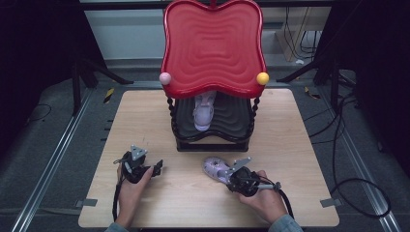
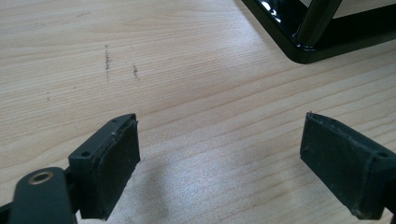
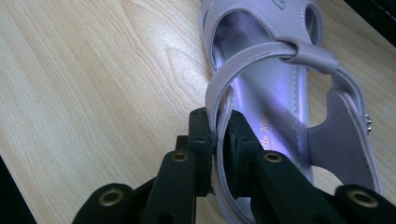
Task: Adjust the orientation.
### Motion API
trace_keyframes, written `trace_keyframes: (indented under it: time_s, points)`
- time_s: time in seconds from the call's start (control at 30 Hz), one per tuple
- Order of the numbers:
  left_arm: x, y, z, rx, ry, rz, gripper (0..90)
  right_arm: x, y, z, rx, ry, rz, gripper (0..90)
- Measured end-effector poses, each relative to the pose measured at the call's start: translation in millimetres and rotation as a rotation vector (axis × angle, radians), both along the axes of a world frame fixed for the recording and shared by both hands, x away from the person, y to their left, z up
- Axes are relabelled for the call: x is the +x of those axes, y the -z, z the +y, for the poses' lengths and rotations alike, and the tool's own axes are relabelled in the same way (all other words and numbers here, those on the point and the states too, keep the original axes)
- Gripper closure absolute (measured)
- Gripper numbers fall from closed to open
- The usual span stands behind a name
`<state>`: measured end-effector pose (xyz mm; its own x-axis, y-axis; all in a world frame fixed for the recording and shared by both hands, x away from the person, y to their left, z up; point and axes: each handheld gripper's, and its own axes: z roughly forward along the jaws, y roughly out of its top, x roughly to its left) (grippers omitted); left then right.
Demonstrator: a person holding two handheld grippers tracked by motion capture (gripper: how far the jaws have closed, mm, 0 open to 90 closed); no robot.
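A lilac sandal lies on the wooden table in front of the rack. My right gripper is shut on the sandal's heel strap, which passes between the two black jaws. The sandal's insole stretches away from the jaws. A second lilac sandal sits on the black lower shelf of the rack, under the red top tray. My left gripper rests at the table's left front, open, with bare wood between its pads.
The rack's black base stands just ahead and to the right of the left gripper. A pink ball and a yellow ball cap the red tray's front corners. Cables lie on the floor at the right.
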<state>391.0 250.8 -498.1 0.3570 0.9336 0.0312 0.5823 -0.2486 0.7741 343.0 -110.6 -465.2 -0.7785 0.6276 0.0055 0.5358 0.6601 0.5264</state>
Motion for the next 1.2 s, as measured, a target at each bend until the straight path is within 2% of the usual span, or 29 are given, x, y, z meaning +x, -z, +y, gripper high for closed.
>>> trace_keyframes:
  time_s: [0.13,0.33,0.63,0.9,0.93,1.2]
  points:
    - [0.7,0.5,-0.6,0.004,0.007,0.006,11.2,1.0,-1.0,-1.2,-0.005,-0.010,-0.008,85.7]
    - [2.0,1.9,-0.9,0.004,0.011,0.018,8.9,1.0,-0.6,-5.7,0.043,0.002,-0.019,86.6]
    - [3.0,3.3,-0.2,0.013,0.013,0.025,7.6,-0.7,-4.8,-8.7,0.074,-0.002,-0.059,86.9]
    - [3.2,3.5,1.8,0.019,0.004,0.025,4.8,-7.4,-22.5,-14.8,0.121,0.010,-0.114,86.8]
    - [3.3,3.7,1.6,0.020,0.004,0.025,4.8,-10.4,-28.7,-17.3,0.138,0.012,-0.126,86.8]
    - [4.0,5.6,1.6,0.035,0.003,0.026,4.7,-22.7,-47.5,-27.1,0.187,0.037,-0.170,86.7]
